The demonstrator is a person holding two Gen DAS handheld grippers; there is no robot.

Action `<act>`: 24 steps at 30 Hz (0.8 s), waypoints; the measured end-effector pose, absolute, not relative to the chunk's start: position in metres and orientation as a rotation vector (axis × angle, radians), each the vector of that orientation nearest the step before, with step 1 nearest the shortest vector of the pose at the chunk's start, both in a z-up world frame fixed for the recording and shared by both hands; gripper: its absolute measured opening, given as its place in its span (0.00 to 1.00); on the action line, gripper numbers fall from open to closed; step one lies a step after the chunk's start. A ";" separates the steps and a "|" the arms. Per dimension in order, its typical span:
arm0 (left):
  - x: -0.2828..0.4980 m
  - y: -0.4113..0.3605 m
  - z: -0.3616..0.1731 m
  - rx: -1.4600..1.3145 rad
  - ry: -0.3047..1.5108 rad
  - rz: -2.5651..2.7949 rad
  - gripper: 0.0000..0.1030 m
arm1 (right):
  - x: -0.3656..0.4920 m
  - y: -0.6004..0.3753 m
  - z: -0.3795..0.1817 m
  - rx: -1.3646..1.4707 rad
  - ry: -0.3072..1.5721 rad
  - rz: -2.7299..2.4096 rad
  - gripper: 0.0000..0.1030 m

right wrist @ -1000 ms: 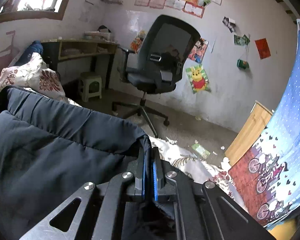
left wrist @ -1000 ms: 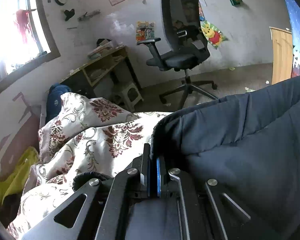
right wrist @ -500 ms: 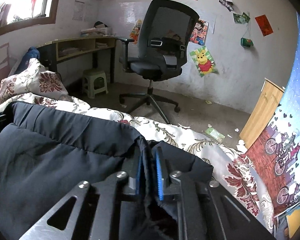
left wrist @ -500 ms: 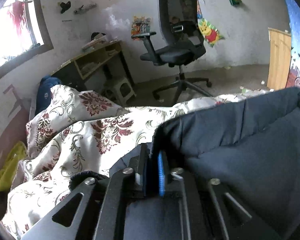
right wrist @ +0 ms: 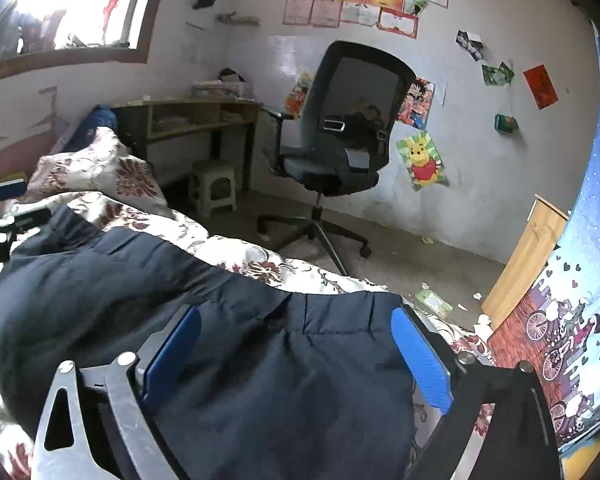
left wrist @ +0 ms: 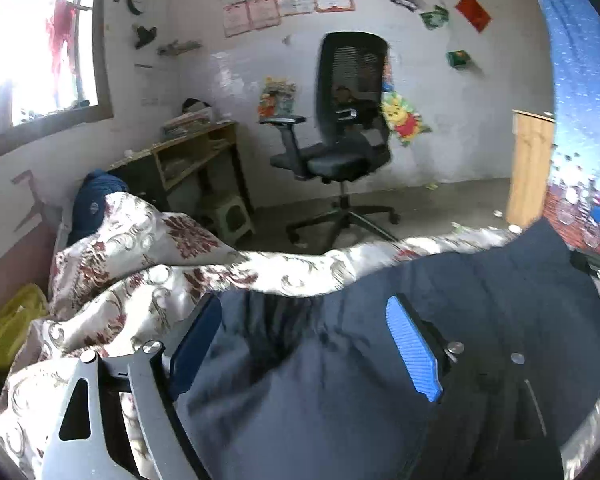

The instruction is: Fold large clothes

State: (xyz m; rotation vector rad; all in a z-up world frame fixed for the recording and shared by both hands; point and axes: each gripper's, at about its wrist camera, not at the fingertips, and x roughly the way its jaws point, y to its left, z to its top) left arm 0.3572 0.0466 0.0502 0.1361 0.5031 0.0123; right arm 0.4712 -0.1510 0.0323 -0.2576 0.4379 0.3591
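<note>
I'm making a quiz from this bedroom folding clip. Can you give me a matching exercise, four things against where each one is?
Things:
1. dark navy padded jacket
2. black mesh office chair
3. small pale plastic stool
4. yellow bear poster

Places:
A. on the white wall
B. under the wooden desk
C. spread on the floral bedcover
D. standing on the floor by the wall

Pairs: 1-C, 2-D, 3-B, 4-A

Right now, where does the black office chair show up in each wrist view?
Left wrist: office chair upper centre, against the far wall.
Right wrist: office chair upper centre, right of the desk.
Shared landmark: the yellow bear poster, just right of the chair in both.
</note>
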 end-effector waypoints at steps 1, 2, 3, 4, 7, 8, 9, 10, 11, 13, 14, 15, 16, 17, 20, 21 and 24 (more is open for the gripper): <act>0.351 0.045 0.048 0.142 0.515 -0.008 0.79 | 0.467 -0.153 0.032 -0.256 0.441 0.369 0.95; 0.342 0.044 0.044 0.151 0.533 -0.034 0.79 | 0.460 -0.156 0.030 -0.251 0.453 0.392 0.95; 0.337 0.043 0.040 0.157 0.543 -0.048 0.79 | 0.456 -0.157 0.028 -0.245 0.465 0.409 0.95; 0.329 0.042 0.035 0.167 0.561 -0.068 0.79 | 0.451 -0.159 0.026 -0.238 0.480 0.429 0.95; 0.310 0.043 0.018 0.178 0.612 -0.130 0.79 | 0.436 -0.163 0.013 -0.200 0.555 0.504 0.95; 0.306 0.043 0.014 0.175 0.627 -0.147 0.79 | 0.433 -0.164 0.008 -0.192 0.581 0.526 0.95; 0.302 0.042 0.008 0.171 0.647 -0.167 0.79 | 0.428 -0.166 0.002 -0.186 0.605 0.545 0.95; 0.298 0.041 0.002 0.166 0.671 -0.186 0.79 | 0.424 -0.167 -0.004 -0.184 0.629 0.559 0.95; 0.296 0.040 -0.002 0.162 0.689 -0.201 0.79 | 0.421 -0.167 -0.010 -0.182 0.652 0.571 0.95; 0.294 0.035 -0.012 0.156 0.720 -0.229 0.79 | 0.414 -0.165 -0.020 -0.186 0.689 0.586 0.95; 0.295 0.033 -0.016 0.154 0.736 -0.240 0.79 | 0.413 -0.164 -0.028 -0.198 0.713 0.593 0.95; 0.297 0.030 -0.020 0.158 0.753 -0.246 0.79 | 0.411 -0.162 -0.034 -0.211 0.725 0.592 0.95; 0.300 0.025 -0.025 0.171 0.766 -0.241 0.79 | 0.411 -0.161 -0.038 -0.221 0.737 0.589 0.95; 0.303 0.024 -0.028 0.179 0.770 -0.234 0.79 | 0.412 -0.160 -0.043 -0.225 0.753 0.586 0.95; 0.315 0.019 -0.033 0.190 0.777 -0.215 0.79 | 0.417 -0.155 -0.054 -0.225 0.785 0.564 0.95; 0.319 0.019 -0.034 0.183 0.776 -0.214 0.79 | 0.420 -0.154 -0.057 -0.228 0.786 0.560 0.95; 0.330 0.019 -0.036 0.161 0.781 -0.206 0.81 | 0.431 -0.149 -0.061 -0.220 0.785 0.553 0.95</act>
